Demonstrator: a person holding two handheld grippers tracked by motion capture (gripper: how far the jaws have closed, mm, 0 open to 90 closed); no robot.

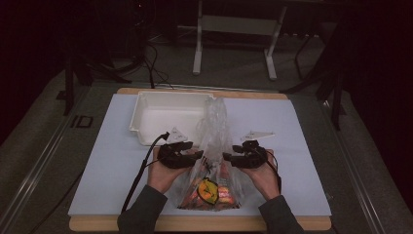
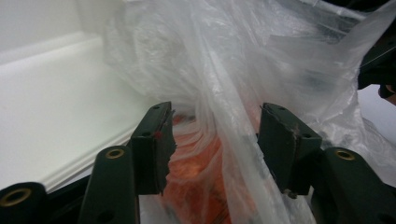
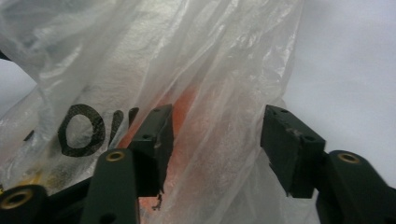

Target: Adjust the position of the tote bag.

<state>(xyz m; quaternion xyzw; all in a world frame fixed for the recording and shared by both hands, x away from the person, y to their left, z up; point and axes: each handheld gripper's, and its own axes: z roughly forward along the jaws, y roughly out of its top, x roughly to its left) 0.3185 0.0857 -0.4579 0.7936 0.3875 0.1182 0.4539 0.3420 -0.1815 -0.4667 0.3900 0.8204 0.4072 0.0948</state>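
Note:
A clear plastic bag (image 1: 215,127) stands near the table's front middle, its crumpled top rising upward. Orange contents (image 1: 220,196) and a yellow and black label (image 1: 208,189) fill its bottom. My left gripper (image 1: 198,155) is at the bag's left side and my right gripper (image 1: 227,157) at its right, each in a hand. In the left gripper view the left gripper (image 2: 215,140) stands wide with loose bag film (image 2: 243,60) and orange (image 2: 196,177) between the jaws, unpinched. In the right gripper view the right gripper (image 3: 217,140) is likewise wide around the film (image 3: 177,56), near black print (image 3: 77,130).
A white tray (image 1: 146,114) sits just behind and left of the bag; its wall (image 2: 56,107) is close to the left gripper. A pale blue mat (image 1: 292,146) covers the wooden board (image 1: 146,223). Table legs and cables stand on the dark floor beyond.

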